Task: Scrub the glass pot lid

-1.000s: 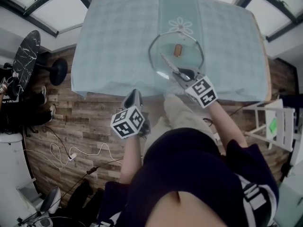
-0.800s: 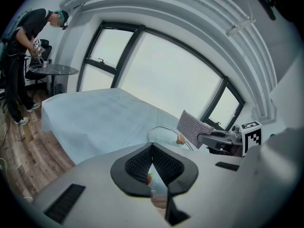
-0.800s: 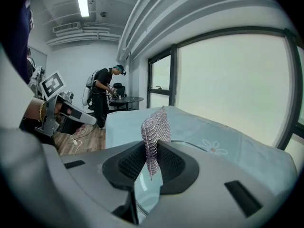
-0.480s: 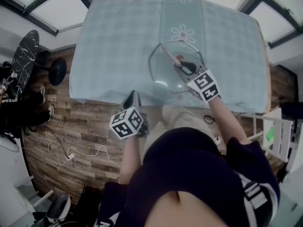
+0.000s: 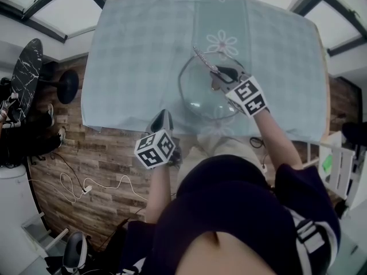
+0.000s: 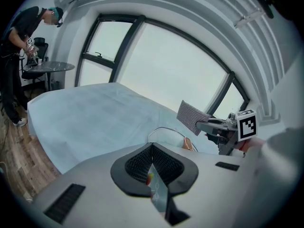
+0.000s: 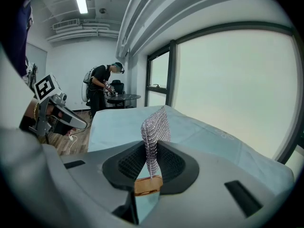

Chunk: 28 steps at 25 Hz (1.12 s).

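Observation:
The round glass pot lid (image 5: 198, 96) lies on the pale blue tablecloth (image 5: 143, 50), near the table's front edge. My right gripper (image 5: 218, 73) hovers over the lid's middle, shut on a grey mesh scrub cloth (image 5: 202, 57) that sticks out past its tips. In the right gripper view the mesh scrub cloth (image 7: 154, 129) stands upright between the jaws, with the lid's brown knob (image 7: 147, 186) just below. My left gripper (image 5: 163, 114) is shut and holds nothing, at the table's front edge, left of the lid. The left gripper view shows the lid's rim (image 6: 164, 128) and the right gripper's mesh cloth (image 6: 192, 116) ahead.
A black round side table (image 5: 28, 67) and a stool (image 5: 71, 85) stand on the wooden floor at left. Cables (image 5: 86, 188) lie on the floor. A white rack (image 5: 338, 159) is at right. Another person (image 7: 102, 87) works at a far table.
My right gripper has carried the mesh cloth from the lid's near rim to over its middle. The left gripper's tip has moved from just off the table to over its front edge.

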Motion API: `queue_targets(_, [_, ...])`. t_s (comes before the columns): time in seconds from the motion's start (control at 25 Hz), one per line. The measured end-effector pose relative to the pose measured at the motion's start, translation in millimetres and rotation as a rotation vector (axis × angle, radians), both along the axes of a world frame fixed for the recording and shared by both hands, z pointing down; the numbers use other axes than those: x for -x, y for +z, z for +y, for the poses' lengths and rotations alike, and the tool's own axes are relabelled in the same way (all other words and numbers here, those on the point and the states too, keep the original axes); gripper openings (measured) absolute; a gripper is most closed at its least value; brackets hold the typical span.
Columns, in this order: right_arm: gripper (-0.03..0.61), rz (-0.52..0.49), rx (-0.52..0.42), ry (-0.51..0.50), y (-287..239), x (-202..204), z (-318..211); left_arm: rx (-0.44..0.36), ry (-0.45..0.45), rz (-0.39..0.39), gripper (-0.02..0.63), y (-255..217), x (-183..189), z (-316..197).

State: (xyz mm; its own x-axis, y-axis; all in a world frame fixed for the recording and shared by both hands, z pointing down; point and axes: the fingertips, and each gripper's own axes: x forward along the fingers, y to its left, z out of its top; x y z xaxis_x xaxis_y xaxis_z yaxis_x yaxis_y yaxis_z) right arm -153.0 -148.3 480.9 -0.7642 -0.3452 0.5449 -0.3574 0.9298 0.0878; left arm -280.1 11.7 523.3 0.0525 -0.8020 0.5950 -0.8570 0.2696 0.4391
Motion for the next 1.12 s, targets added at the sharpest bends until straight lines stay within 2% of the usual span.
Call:
queue_targets(0.36, [0.075,0.079,0.004,-0.052,25.4,8.0,-25.4,0.027,0.011,0.014,0.002,10.8,-4.0,-23.2])
queue_targets(1.12, [0.075,0.228,0.07,-0.047,83.3,7.4,-62.3,0.06,0.014,0.033,0.002,25.0,-5.3,-52.2])
